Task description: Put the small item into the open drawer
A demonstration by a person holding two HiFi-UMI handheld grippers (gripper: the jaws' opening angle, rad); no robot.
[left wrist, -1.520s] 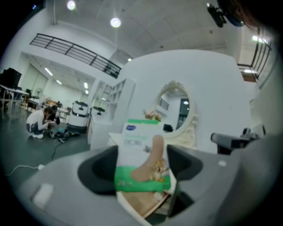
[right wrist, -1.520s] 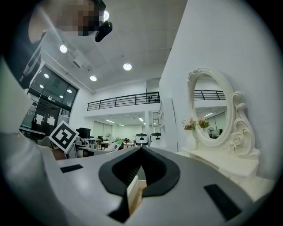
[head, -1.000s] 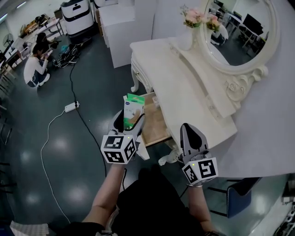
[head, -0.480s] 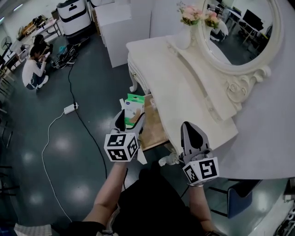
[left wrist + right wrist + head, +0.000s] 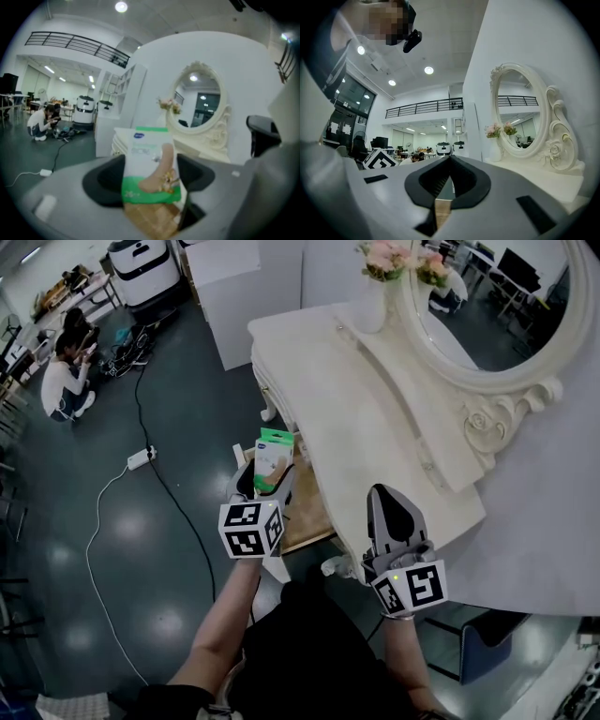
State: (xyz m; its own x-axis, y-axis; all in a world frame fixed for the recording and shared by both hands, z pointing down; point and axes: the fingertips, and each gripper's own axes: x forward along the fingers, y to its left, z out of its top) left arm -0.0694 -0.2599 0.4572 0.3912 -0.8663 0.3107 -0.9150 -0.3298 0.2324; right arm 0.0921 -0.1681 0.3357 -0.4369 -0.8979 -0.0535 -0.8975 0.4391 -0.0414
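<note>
**A:** Starting closest to us, what are the grippers doing?

**B:** The left gripper (image 5: 264, 486) is clamped on the lower part of a small green-and-white packet (image 5: 151, 164) and holds it upright. The right gripper (image 5: 387, 507) has its jaws pressed together with nothing between them. It hangs beside the front edge of the dressing table (image 5: 375, 418).

**A:** So where is the packet relative to the drawer?

**B:** It's in the air over the near left corner of the open drawer (image 5: 317, 512), whose wooden bottom shows bare. I'd say the pickup and carry are done. What's left is lowering the packet in and letting go.

**A:** What's the count?

**B:** Two grippers, one packet and one drawer pulled out. Further back there's one oval mirror (image 5: 487, 306) and one vase of pink flowers (image 5: 382, 282) with its reflection. On the floor lies one power strip (image 5: 141, 457). In the far corner a person (image 5: 58, 381) crouches, and there may be a second just behind, but it's too small to be sure.
</note>
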